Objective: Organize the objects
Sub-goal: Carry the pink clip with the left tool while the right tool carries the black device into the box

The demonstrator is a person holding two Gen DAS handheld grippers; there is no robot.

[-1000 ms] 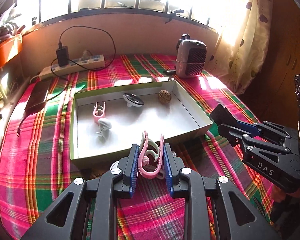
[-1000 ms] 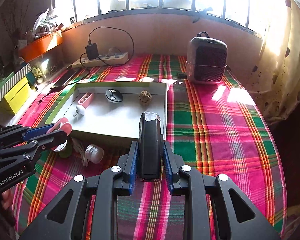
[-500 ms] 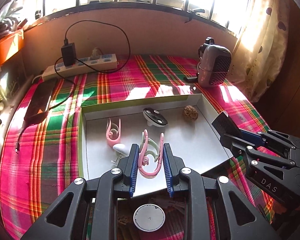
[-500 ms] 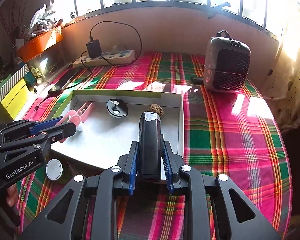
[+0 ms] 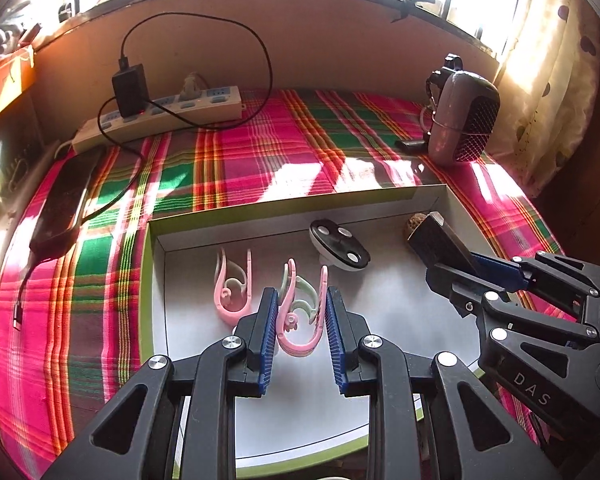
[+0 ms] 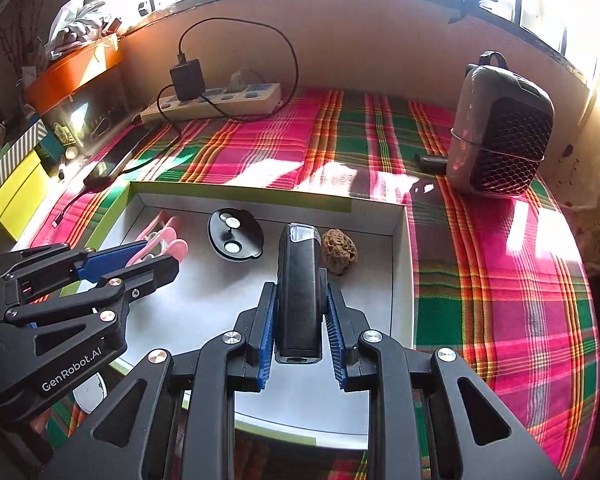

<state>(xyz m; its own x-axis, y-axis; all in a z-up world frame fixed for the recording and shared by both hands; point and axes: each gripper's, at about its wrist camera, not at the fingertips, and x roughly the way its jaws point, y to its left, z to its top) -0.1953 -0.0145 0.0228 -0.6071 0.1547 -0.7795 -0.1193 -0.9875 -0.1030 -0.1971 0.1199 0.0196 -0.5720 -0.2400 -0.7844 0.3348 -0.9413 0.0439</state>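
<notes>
Over the tray (image 5: pixel 156 280), both grippers carry loads — the left gripper (image 5: pixel 302 320) pinches a pink clip (image 5: pixel 300 320), long axis along the jaws, just right of a second clip (image 5: pixel 234 292) lying inside. Right gripper (image 6: pixel 300 320) grips a black bar (image 6: pixel 299 292) lengthwise, near the tray's right wall — set-down comes next.

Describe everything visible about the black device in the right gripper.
The black device is a long, boxy bar, apparently hard plastic, with a clear, lens-like far end and a small port in its near end. The right gripper is shut on its lower half. It points away from the camera, above the white tray, beside the brown wrinkled lump.
</notes>
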